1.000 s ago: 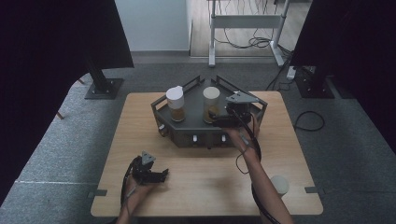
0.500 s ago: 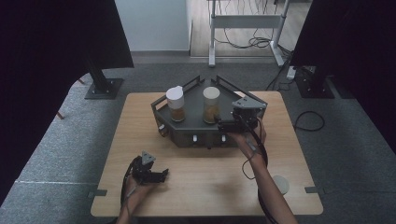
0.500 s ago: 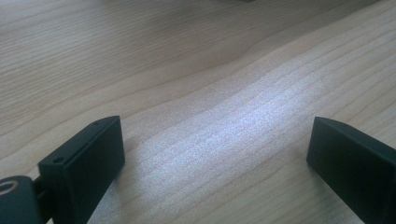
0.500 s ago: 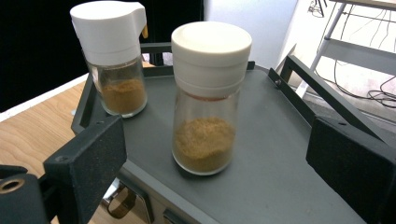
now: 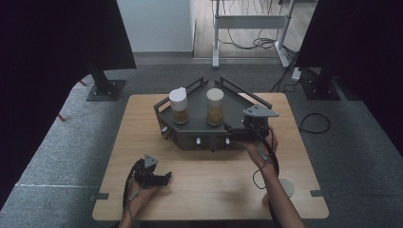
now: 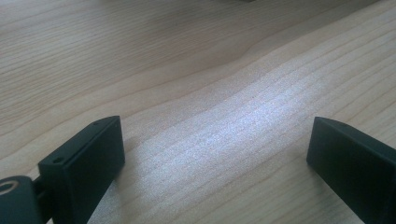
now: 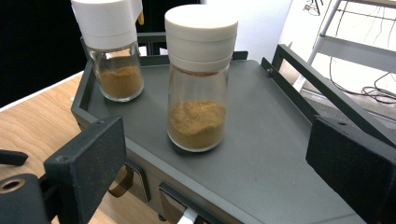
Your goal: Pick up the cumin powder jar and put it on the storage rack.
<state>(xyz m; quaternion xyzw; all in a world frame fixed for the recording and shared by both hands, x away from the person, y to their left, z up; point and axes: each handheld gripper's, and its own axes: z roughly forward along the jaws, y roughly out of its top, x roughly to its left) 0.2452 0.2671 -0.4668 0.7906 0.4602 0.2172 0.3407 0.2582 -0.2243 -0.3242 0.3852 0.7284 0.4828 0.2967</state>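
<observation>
While both jaws gape empty, the right hand-held gripper [image 5: 237, 129] faces the near jar [image 7: 201, 79].

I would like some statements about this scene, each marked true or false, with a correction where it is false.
1. Two jars stand on the dark tray. True.
2. The right hand-held gripper is closed on the nearer jar. False: its jaws are open, apart from the jar.
3. Both jars hold brown powder. True.
4. The left hand-held gripper rests on the tray. False: it is over the bare wooden table, jaws open.
5. The farther jar lies on its side. False: it stands upright.
</observation>
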